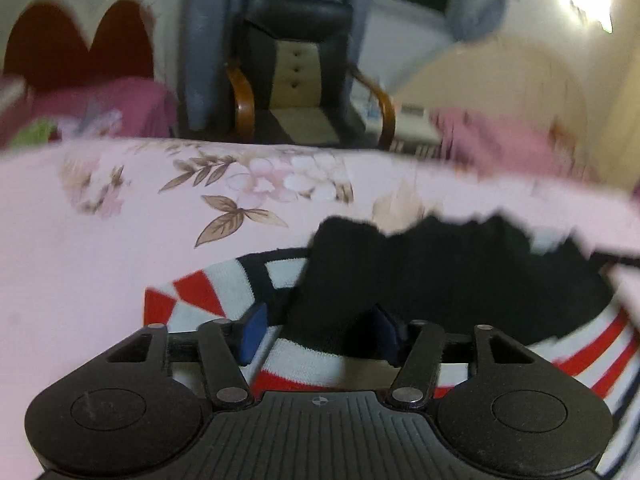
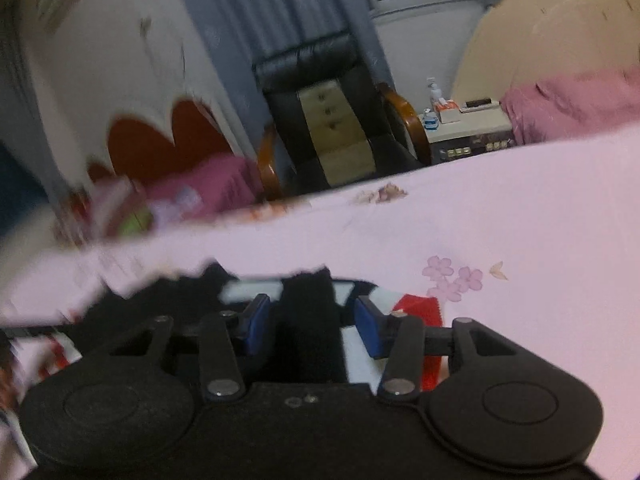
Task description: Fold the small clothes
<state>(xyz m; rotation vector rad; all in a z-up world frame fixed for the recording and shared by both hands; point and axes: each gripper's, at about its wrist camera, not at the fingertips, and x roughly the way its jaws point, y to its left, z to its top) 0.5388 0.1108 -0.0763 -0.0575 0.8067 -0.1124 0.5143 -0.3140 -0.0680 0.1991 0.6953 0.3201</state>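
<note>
Low in both wrist views, a soft garment with black knit sleeves and a red, white and navy striped body (image 1: 224, 292) is lying on the pink floral bedsheet (image 1: 100, 240). Left gripper (image 1: 316, 334) and right gripper (image 2: 308, 326) are each straddling a black cuff, moderately parted. Light, limp and bunching easily, it is probably best pinched at the cuffs.

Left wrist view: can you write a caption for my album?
Left gripper open around a black sock on a striped garment.
</note>
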